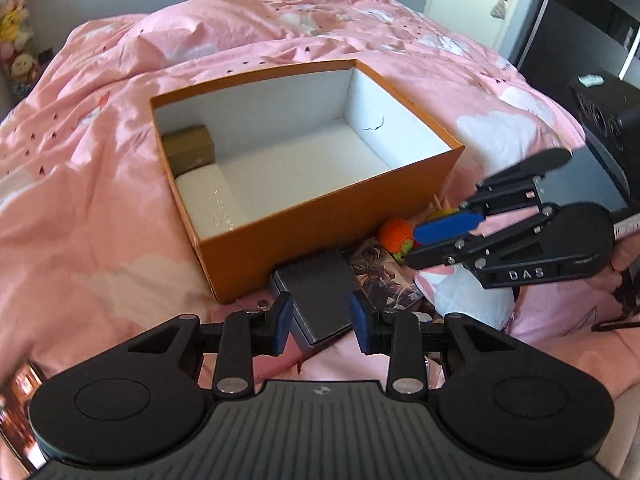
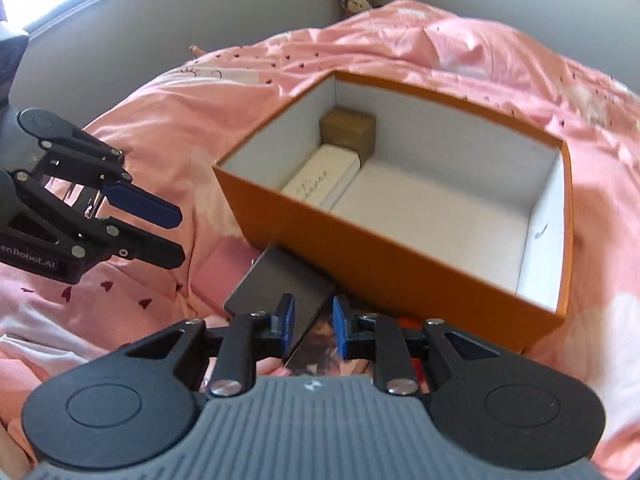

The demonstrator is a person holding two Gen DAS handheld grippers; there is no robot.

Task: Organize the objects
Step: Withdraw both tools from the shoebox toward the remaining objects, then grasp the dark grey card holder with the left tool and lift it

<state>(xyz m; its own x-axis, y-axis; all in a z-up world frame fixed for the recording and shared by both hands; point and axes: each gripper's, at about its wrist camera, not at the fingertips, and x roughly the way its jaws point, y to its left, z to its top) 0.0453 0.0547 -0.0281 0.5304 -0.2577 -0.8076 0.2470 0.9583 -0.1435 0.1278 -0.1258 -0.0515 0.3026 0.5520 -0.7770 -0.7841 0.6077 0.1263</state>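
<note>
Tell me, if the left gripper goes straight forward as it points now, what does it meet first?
The left gripper already has the dark flat box between its fingers. Straight on, that box would probably meet the orange box's near wall, though depth is unclear.

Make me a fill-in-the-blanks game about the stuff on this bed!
1. The big open box is ____ on the outside.
2. Inside it, a small brown box sits next to a ____ one.
3. The left gripper has its blue pads around a flat ____ box.
4. The bedcover is ____.

Missing words: orange; white; grey; pink
</note>
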